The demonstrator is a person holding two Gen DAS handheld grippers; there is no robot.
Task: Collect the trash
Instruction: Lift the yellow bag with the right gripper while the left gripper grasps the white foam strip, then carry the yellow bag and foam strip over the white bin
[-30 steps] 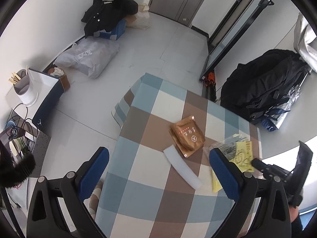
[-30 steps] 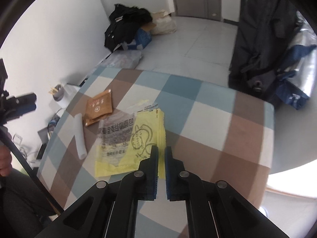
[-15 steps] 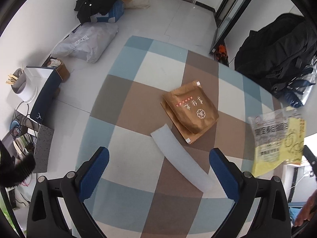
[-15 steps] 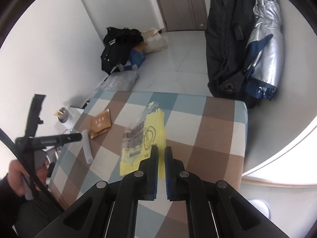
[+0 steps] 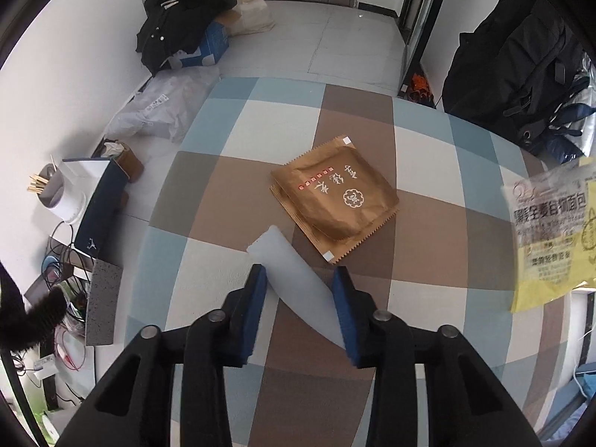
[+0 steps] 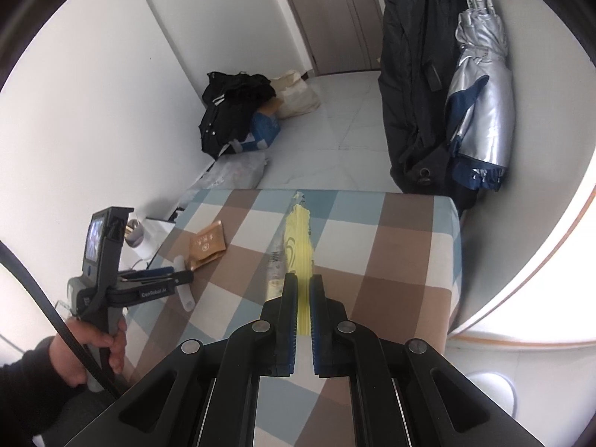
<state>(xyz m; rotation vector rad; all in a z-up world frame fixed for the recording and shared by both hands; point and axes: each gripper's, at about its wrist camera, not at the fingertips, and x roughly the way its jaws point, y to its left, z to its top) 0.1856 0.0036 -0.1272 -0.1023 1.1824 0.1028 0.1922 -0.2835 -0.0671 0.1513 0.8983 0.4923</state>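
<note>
A white plastic strip [image 5: 298, 283] lies on the checked tablecloth [image 5: 283, 130]. My left gripper [image 5: 300, 279] is open, low over the table, with its blue pads on either side of the strip. A brown paper pouch [image 5: 335, 197] lies just beyond it. My right gripper [image 6: 304, 285] is shut on a yellow and clear bread bag [image 6: 298, 238] and holds it edge-on above the table. The bag also shows at the right of the left wrist view [image 5: 551, 231]. The left gripper [image 6: 164, 275], strip [image 6: 182, 283] and pouch [image 6: 205, 246] show in the right wrist view.
Black clothes on a blue box [image 5: 186, 33] and a grey plastic bag [image 5: 164, 108] lie on the floor beyond the table. A black backpack [image 5: 521, 59] and a silver umbrella [image 6: 480, 111] hang at the right. A white cup with sticks [image 5: 56, 193] stands left.
My left gripper has come down over the table and narrowed around the white strip. My right gripper has lifted the bread bag off the table and turned it edge-on.
</note>
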